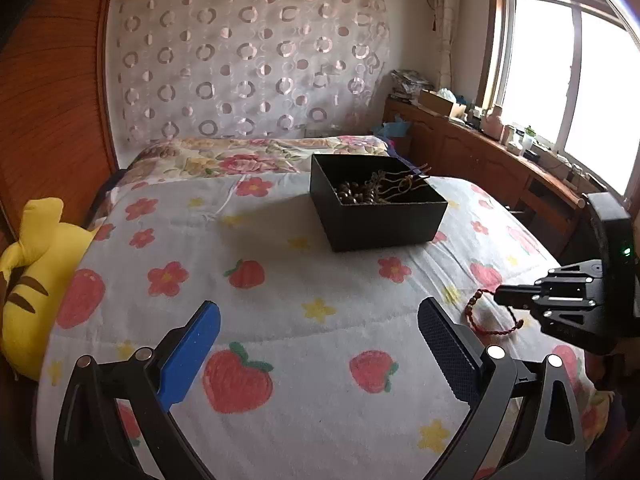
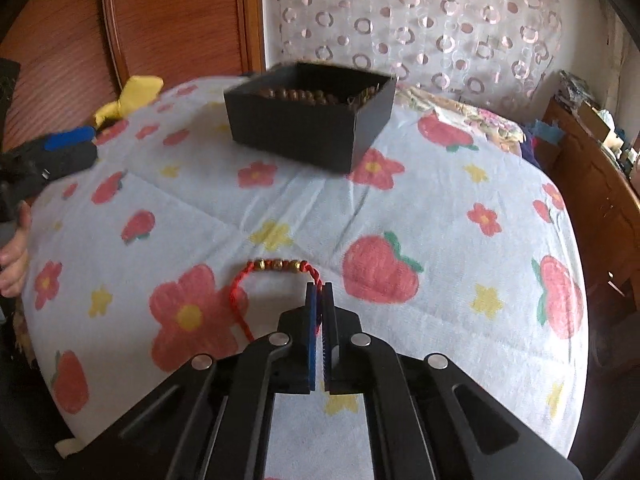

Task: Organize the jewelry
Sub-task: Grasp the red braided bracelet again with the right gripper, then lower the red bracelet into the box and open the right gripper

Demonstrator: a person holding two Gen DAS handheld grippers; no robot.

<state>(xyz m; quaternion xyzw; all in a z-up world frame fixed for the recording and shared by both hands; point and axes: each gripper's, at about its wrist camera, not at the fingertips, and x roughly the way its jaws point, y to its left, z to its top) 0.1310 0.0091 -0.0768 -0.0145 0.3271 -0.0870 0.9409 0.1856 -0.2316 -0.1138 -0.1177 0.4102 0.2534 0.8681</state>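
A red cord bracelet (image 2: 276,266) with small gold beads lies on the strawberry-print blanket (image 2: 440,200). My right gripper (image 2: 320,286) is shut on the bracelet's right side, with the cord pinched between its blue pads. In the left wrist view the same bracelet (image 1: 474,312) sits at the right gripper (image 1: 500,294) tip. My left gripper (image 1: 320,320) hangs open over the blanket (image 1: 280,280) with nothing between its fingers. A black box (image 1: 376,208) holding brown beads and gold pieces stands farther back; the right wrist view shows this box (image 2: 308,128) too.
A yellow plush toy (image 1: 32,272) lies at the bed's left edge. A wooden wardrobe (image 1: 48,100) stands left, a floral quilt (image 1: 248,156) behind the box, and a cluttered wooden cabinet (image 1: 500,152) under the window. A person's hand (image 2: 14,248) shows at the left.
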